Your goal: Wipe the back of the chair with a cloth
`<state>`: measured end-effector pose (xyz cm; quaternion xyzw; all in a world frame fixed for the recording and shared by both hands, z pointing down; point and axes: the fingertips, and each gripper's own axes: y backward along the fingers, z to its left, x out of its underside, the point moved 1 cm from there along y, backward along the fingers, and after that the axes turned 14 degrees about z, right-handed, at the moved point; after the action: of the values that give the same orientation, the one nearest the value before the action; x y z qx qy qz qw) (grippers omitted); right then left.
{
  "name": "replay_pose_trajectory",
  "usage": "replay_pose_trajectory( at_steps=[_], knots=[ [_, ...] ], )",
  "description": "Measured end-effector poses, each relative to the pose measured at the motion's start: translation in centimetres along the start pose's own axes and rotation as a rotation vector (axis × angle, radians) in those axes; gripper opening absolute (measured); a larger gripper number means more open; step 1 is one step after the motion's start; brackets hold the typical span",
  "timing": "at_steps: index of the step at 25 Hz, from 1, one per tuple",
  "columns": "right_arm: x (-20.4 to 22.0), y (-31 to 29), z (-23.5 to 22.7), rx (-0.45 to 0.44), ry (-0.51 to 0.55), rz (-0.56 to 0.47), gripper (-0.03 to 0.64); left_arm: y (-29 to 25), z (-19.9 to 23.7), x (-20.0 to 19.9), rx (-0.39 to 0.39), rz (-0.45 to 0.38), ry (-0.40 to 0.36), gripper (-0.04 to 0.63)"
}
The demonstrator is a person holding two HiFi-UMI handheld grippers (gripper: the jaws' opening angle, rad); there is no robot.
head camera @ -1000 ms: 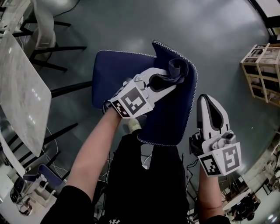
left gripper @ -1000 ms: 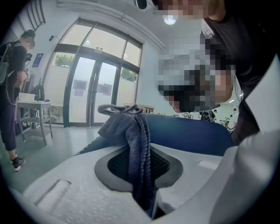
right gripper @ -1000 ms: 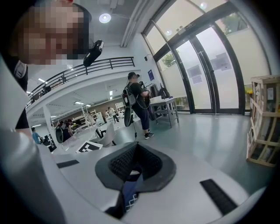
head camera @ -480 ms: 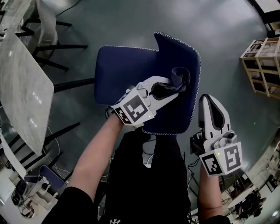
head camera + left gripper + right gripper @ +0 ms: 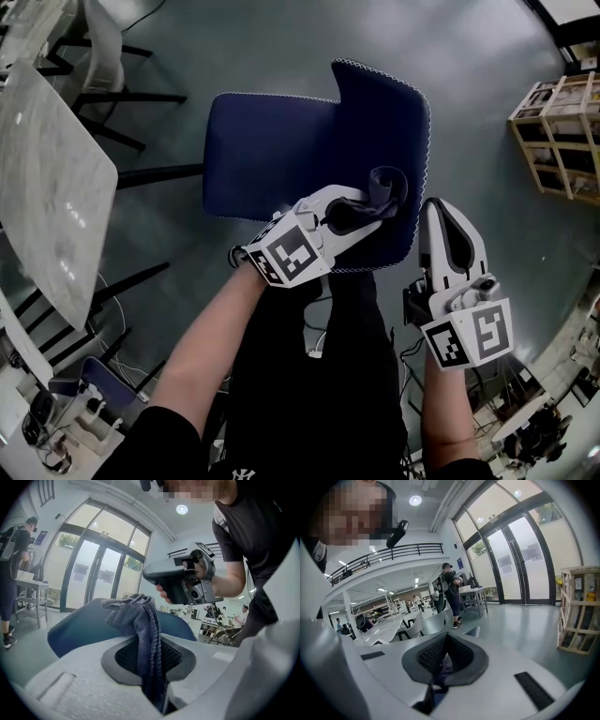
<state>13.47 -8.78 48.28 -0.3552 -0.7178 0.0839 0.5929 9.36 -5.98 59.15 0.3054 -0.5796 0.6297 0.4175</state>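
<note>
Grey polished floor (image 5: 281, 37) fills the head view. A marble tabletop (image 5: 47, 187) sits at the left edge and a wooden crate (image 5: 558, 141) at the right.

- A navy chair (image 5: 267, 150) stands mid-frame, seen from above. Its backrest (image 5: 375, 112) has white stitching along the rim.
- Left hand-held gripper (image 5: 373, 208): jaws clamped on a grey-blue cloth (image 5: 386, 186). In the left gripper view the cloth runs down between the dark pads and bunches above them, against the blue upholstery.
- In the head view the bunched cloth lies on the backrest, on the part towards the person and near its right stitched edge.
- The left gripper's marker cube (image 5: 289, 251) sits just off the backrest's near edge.
- Right hand-held gripper (image 5: 442, 214): jaws together, with no object gripped. The right gripper view shows the pads meeting, and a thin dark-blue sliver shows in the slit. I cannot tell what that sliver is.
- This gripper is just beside the backrest's right edge, tips pointing away from the person. Whether it touches the edge is unclear. Its marker cube (image 5: 469, 337) is nearer the body.
- The left gripper view shows the right gripper held in a hand beyond the chair, tall glass doors (image 5: 93, 573), and a person (image 5: 11, 573) standing by a table at far left.
</note>
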Motion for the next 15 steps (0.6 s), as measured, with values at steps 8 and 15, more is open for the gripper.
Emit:
replay_pose_trajectory(
  at_steps=[8, 15],
  knots=[
    [0.8, 1.3, 1.2, 0.027, 0.010, -0.029, 0.014, 0.4, -3.8, 0.5, 0.012, -0.022, 0.015, 0.071],
    [1.7, 1.7, 2.9, 0.089, 0.054, -0.055, 0.014, 0.8, -5.7, 0.9, -0.020, -0.064, 0.031, 0.071]
  ],
)
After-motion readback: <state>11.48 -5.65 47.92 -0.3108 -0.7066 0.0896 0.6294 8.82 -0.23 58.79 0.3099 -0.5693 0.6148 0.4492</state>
